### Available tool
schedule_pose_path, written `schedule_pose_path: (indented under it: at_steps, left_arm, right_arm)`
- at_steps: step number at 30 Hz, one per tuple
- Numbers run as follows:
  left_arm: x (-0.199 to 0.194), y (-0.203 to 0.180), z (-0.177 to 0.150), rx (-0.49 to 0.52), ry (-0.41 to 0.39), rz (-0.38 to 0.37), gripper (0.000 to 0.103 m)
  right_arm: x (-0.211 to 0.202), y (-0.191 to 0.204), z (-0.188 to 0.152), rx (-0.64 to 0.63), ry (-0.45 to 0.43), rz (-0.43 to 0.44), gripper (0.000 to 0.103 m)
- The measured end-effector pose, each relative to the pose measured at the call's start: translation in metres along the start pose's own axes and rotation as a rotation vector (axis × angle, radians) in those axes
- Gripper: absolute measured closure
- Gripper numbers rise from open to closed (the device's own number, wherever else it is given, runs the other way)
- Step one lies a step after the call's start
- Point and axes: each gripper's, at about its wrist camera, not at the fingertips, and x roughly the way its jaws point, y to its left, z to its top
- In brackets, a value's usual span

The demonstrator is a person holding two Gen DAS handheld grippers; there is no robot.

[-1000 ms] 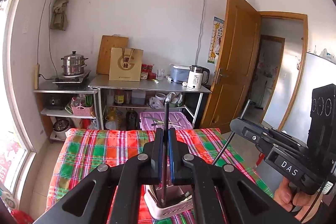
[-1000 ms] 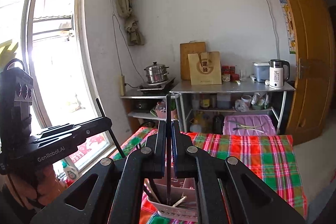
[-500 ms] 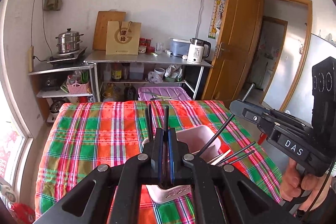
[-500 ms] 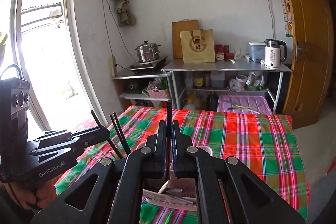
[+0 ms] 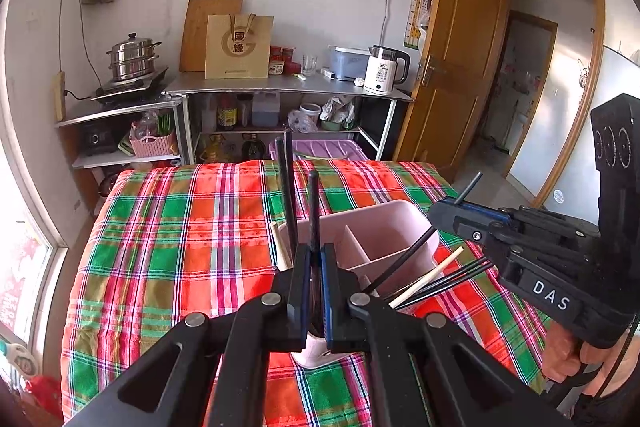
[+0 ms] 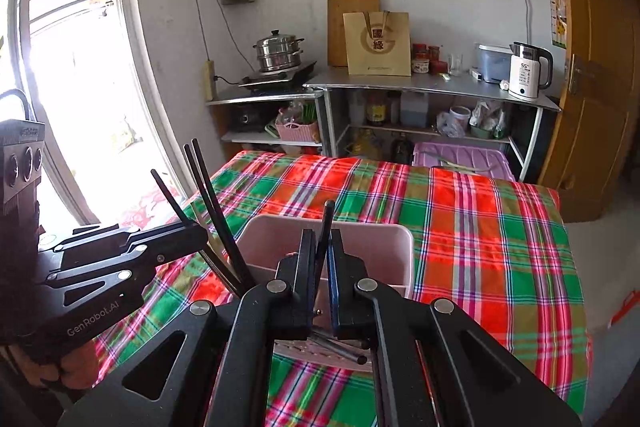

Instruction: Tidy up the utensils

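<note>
A pink divided utensil holder [image 5: 380,227] stands on the plaid tablecloth [image 5: 180,247]. My left gripper [image 5: 316,255] hangs over the holder's near left corner, shut on a black chopstick [image 5: 312,207] that points up. Another black chopstick [image 5: 287,187] stands just left of it. My right gripper [image 5: 436,213], at the holder's right side, is shut on a slanting black chopstick [image 5: 404,259]. Several black and pale wooden chopsticks [image 5: 430,273] lean out of the near compartment. In the right wrist view the right gripper [image 6: 323,247] grips its chopstick [image 6: 327,223] above the holder [image 6: 360,239], with the left gripper [image 6: 198,231] beside it.
A metal shelf unit [image 5: 288,89] with a kettle [image 5: 384,69], paper bag and steamer pot [image 5: 132,61] stands beyond the table's far edge. A purple bin [image 5: 332,149] sits under it. A wooden door [image 5: 460,67] is at right, a window [image 6: 72,67] at left.
Both grippers have come down and tipped forward toward the table. The holder has come into fuller view, and the held chopsticks now reach down into it.
</note>
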Motion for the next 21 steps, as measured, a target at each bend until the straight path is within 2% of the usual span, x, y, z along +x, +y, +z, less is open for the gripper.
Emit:
schedule_pose_path:
  at_steps: [2, 4, 6, 10, 13, 21]
  left_arm:
    - [0.001, 0.0, -0.001, 0.0, 0.012, -0.01, 0.098]
    - [0.0, -0.001, -0.001, 0.007, 0.008, -0.008, 0.098]
    - [-0.003, 0.0, -0.002, 0.002, 0.002, -0.019, 0.095]
    - [-0.013, 0.0, -0.005, -0.004, -0.019, -0.025, 0.08]
    - [-0.023, 0.0, -0.009, -0.006, -0.036, -0.022, 0.073]
    - [-0.058, 0.004, -0.035, -0.045, -0.085, -0.036, 0.07]
  right_arm:
    - [-0.005, 0.0, 0.001, 0.002, -0.01, 0.005, 0.097]
    - [-0.01, 0.001, 0.002, 0.003, -0.028, 0.016, 0.088]
    - [-0.017, 0.001, 0.002, 0.001, -0.04, 0.017, 0.087]
    - [-0.028, 0.001, 0.0, -0.001, -0.061, 0.016, 0.086]
    - [-0.036, 0.0, -0.002, 0.004, -0.072, 0.018, 0.082]
    - [-0.066, -0.003, -0.019, 0.016, -0.115, 0.027, 0.078]
